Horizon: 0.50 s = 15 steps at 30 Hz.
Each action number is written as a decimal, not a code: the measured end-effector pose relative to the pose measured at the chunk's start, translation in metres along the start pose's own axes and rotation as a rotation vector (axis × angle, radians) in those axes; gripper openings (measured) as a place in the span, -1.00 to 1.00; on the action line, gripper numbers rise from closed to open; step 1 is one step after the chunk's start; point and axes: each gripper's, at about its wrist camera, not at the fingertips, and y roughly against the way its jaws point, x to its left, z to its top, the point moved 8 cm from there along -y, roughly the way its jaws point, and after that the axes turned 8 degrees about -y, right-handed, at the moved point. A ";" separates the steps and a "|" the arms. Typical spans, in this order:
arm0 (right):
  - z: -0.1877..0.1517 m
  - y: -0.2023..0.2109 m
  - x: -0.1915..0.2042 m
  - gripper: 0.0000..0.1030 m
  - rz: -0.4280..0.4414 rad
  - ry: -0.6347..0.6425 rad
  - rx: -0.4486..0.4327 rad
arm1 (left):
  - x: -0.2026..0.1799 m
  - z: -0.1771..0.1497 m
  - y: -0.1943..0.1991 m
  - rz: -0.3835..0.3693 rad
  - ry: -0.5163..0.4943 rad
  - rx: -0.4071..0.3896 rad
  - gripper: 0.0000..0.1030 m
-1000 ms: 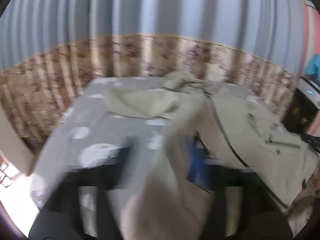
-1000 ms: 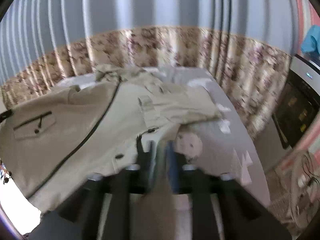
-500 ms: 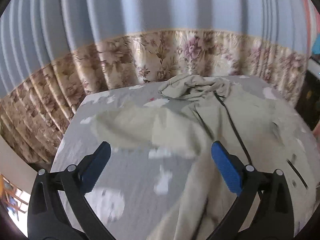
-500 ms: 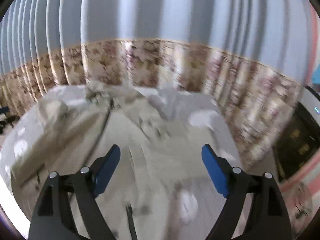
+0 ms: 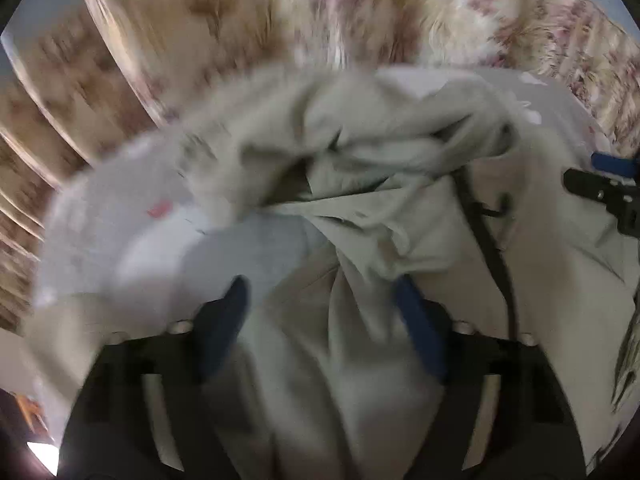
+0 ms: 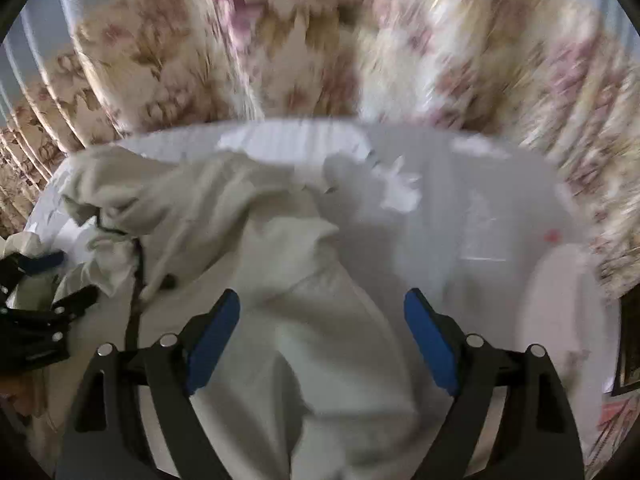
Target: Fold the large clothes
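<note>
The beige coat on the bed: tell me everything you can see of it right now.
The beige coat is soft, matte cloth, lying crumpled on the grey bedcover. Its upper part is bunched toward the floral curtain; a dark zipper runs down it. Cloth lies between the open pads of both the left hand-held gripper and right hand-held gripper.

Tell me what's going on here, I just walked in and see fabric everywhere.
A person with a gripper in each hand is folding a large beige jacket on a grey bed. The left gripper and the right gripper are both open, each with jacket cloth lying between its fingers, near the bunched hood end by the floral curtain. Neither is clamped on the cloth.
</note>
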 end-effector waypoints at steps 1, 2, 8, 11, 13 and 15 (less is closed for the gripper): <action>0.000 -0.012 0.004 0.06 0.019 0.005 0.027 | 0.001 -0.001 -0.008 -0.037 0.006 0.003 0.07; 0.000 -0.020 0.010 -0.32 0.057 0.007 0.064 | -0.001 0.001 -0.010 -0.062 -0.006 -0.005 -0.16; 0.027 -0.004 0.038 -0.82 0.074 0.089 -0.056 | 0.005 0.033 0.007 -0.012 -0.028 -0.142 -0.71; 0.061 0.032 0.049 -0.82 0.039 0.122 -0.233 | 0.017 0.065 0.034 0.071 -0.044 -0.277 -0.69; 0.077 0.043 0.055 -0.81 -0.007 0.144 -0.323 | 0.025 0.081 0.049 0.120 -0.042 -0.361 -0.47; 0.092 0.036 0.054 -0.50 -0.063 0.153 -0.371 | 0.035 0.095 0.052 0.256 -0.075 -0.398 -0.07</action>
